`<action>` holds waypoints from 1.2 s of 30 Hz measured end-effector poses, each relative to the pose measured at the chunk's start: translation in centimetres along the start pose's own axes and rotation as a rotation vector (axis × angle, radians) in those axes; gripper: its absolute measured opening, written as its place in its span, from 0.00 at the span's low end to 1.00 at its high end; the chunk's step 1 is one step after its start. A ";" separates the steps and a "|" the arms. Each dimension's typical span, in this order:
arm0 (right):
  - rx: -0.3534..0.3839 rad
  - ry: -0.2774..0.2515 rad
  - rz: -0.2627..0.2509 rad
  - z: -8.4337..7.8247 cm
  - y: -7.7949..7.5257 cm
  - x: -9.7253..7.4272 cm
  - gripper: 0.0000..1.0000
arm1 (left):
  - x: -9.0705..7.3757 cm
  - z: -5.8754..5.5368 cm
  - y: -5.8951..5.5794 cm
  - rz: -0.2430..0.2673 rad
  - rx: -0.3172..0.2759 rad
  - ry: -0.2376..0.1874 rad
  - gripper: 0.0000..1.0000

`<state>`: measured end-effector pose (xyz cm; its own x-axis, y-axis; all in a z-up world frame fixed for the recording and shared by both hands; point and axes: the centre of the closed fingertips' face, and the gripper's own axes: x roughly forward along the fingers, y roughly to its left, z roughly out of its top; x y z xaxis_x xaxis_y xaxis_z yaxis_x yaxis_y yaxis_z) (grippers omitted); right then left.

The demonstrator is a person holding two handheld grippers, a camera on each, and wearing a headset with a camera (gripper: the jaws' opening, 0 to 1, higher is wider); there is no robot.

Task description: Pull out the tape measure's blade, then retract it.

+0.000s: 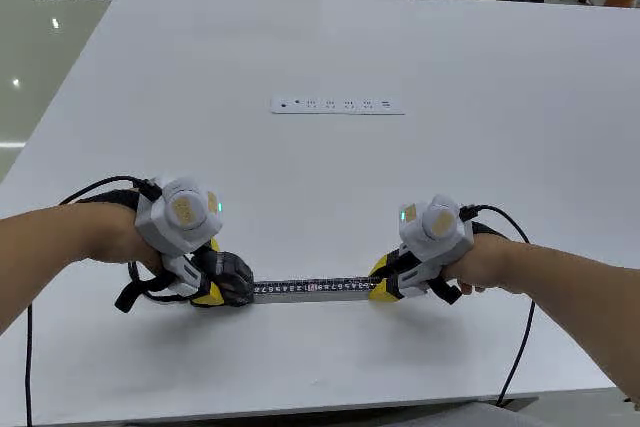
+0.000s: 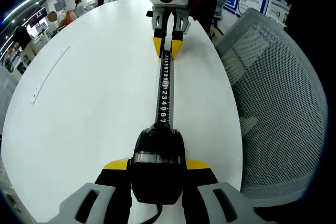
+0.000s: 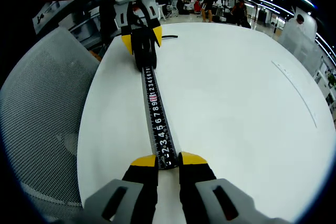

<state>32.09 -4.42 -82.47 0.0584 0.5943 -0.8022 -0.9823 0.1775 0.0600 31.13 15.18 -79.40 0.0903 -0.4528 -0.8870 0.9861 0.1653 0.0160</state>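
My left gripper [image 2: 157,164] squeezes the black tape measure case [image 2: 157,148]. My right gripper [image 3: 168,160] pinches its grey numbered blade [image 3: 156,114] by the tip — stretched flat along the near edge of the white bench [image 1: 450,57].

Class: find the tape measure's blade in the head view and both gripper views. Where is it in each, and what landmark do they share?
Head view: low centre, the blade lies flat between the left gripper and the right gripper.
Left gripper view: it runs up the middle from the black case.
Right gripper view: it rises from the jaws at the bottom.
Shared landmark: the white power strip.
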 end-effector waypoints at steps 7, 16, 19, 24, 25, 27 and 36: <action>0.004 0.000 -0.002 -0.4 -0.2 -0.4 0.13 | 0.0 0.0 0.0 0.001 0.000 0.001 0.34; 0.012 0.004 -0.002 -1.1 -0.5 -0.7 0.13 | 0.2 -0.1 0.2 -0.002 -0.001 0.002 0.34; 0.014 0.004 -0.004 -1.2 -0.5 -0.8 0.13 | 0.2 -0.2 0.3 -0.003 -0.002 0.002 0.34; 0.019 0.006 -0.005 -1.5 -0.6 -1.1 0.13 | 0.2 -0.2 0.3 -0.004 -0.001 0.002 0.34; 0.020 0.006 -0.007 -1.6 -0.6 -1.2 0.13 | 0.2 -0.2 0.3 -0.004 -0.002 0.002 0.34; 0.015 0.009 -0.006 -1.7 -0.5 -1.4 0.13 | 0.2 -0.2 0.3 -0.004 -0.002 0.002 0.34; 0.022 0.013 -0.013 -2.3 -0.8 -1.7 0.13 | 0.2 -0.2 0.3 -0.004 -0.002 0.003 0.34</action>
<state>32.38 -7.41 -82.56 0.0689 0.5818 -0.8104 -0.9772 0.2027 0.0624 31.40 15.34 -79.70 0.0860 -0.4510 -0.8884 0.9861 0.1656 0.0114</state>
